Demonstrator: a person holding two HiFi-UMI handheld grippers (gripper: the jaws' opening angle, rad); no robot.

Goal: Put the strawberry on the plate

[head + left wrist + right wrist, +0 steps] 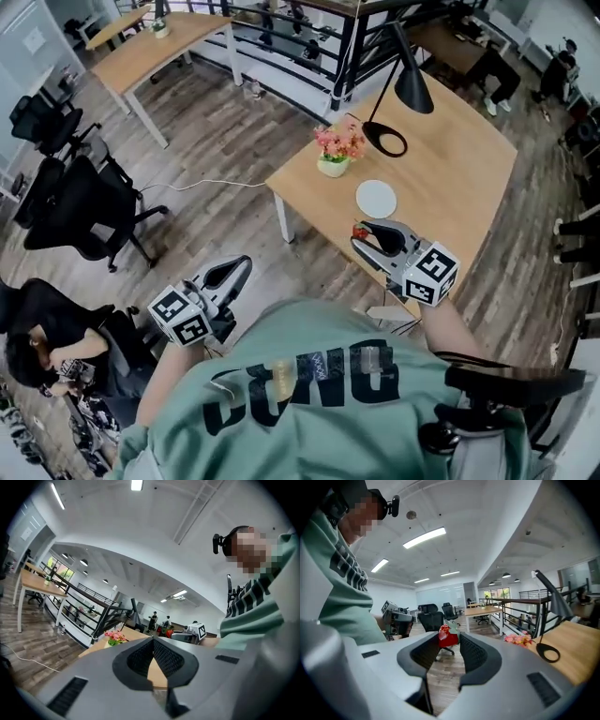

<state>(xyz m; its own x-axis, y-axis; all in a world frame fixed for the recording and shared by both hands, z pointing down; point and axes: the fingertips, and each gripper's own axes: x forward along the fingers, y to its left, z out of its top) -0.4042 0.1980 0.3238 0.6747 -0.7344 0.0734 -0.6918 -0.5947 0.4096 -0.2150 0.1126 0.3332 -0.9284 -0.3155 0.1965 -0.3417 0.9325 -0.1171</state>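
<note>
R gripper (362, 232), forearm stretched over the near edge of the light wooden table (469, 159), points roughly level, jaws pinching the small red strawberry (447, 636) at their tips. The berry hangs just on the near side of the round white plate (376, 199), not on it. L gripper (243, 265) sits low, left of the table over the grey-brown plank floor (234, 159), aimed far-right, jaws pressed together w/ nothing between.

In the head view the right gripper (358, 239) hid most of the strawberry (360, 231); only a red bit showed.
</note>
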